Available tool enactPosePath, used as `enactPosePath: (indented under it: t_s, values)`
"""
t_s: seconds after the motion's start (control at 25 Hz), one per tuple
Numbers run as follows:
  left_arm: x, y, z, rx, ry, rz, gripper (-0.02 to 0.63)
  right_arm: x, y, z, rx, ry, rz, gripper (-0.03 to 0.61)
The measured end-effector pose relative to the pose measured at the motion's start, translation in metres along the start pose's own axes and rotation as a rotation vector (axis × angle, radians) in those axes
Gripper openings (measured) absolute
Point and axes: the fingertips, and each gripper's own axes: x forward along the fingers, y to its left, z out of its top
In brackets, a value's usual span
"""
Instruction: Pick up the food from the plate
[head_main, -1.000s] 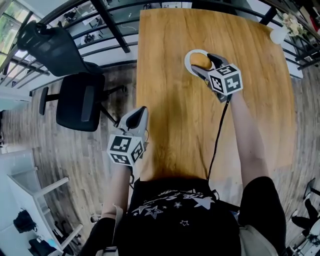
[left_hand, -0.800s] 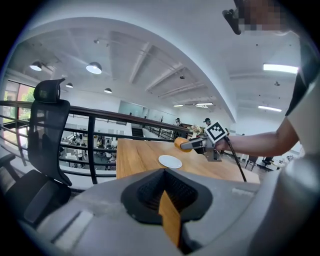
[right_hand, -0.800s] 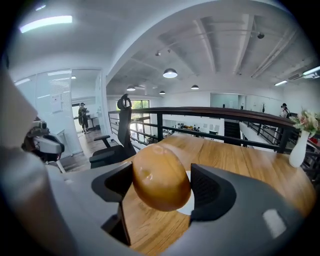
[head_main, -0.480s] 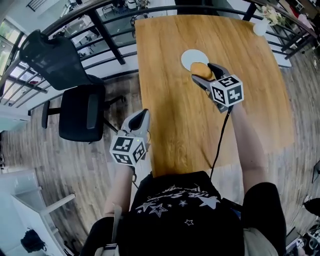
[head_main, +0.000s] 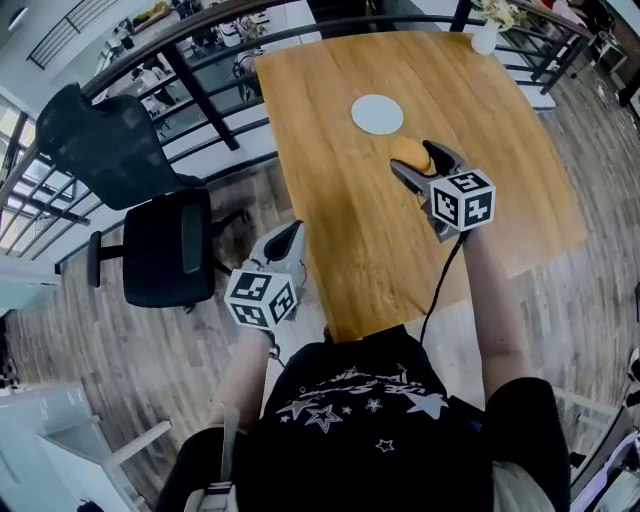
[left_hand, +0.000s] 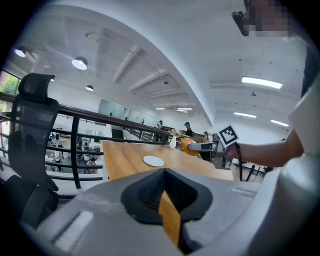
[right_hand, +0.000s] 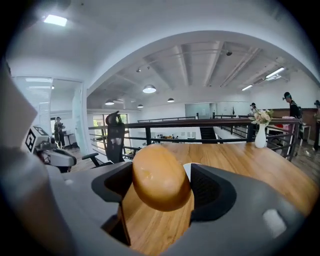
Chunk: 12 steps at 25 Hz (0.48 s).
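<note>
Food (head_main: 409, 150), a round golden-brown bun, sits clamped between the jaws of the right gripper, lifted clear of the wooden table (head_main: 340, 210) and well apart from the plate.

At far left a black office chair (head_main: 165, 245) stands on the plank floor beside a dark railing (head_main: 200, 95); next comes the left gripper (head_main: 288, 232), held off the table's left edge over the floor, its marker cube toward the person; in the left gripper view its jaws stand together with nothing between them, only a thin sliver of table showing through the seam (left_hand: 165, 172). Further right the table fills the middle; the round white plate (head_main: 377, 114) lies flat near its far end, beyond the bun. Right of the plate and nearer the person, the right gripper (head_main: 415, 157) points away from the person, a black cable trailing from it along the forearm; in the right gripper view both dark pads press the bun's sides (right_hand: 159, 177), and a slice of the plate (right_hand: 187, 169) shows behind it. At far right a small white vase (head_main: 485, 38) stands at the table's far corner.
</note>
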Motion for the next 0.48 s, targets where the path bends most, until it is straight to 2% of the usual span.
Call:
enactPosePath:
  t_s: [0.24,0.48]
  values:
    - [-0.012,-0.009,-0.004,0.024,0.017,-0.099,0.001,-0.039,0.031,-0.022,0.120,-0.062,-0.048,0.364]
    - [-0.018,-0.015,-0.015,0.007,0.031,-0.134,0.002,-0.061,0.053,-0.042,0.232,-0.116,-0.073,0.364]
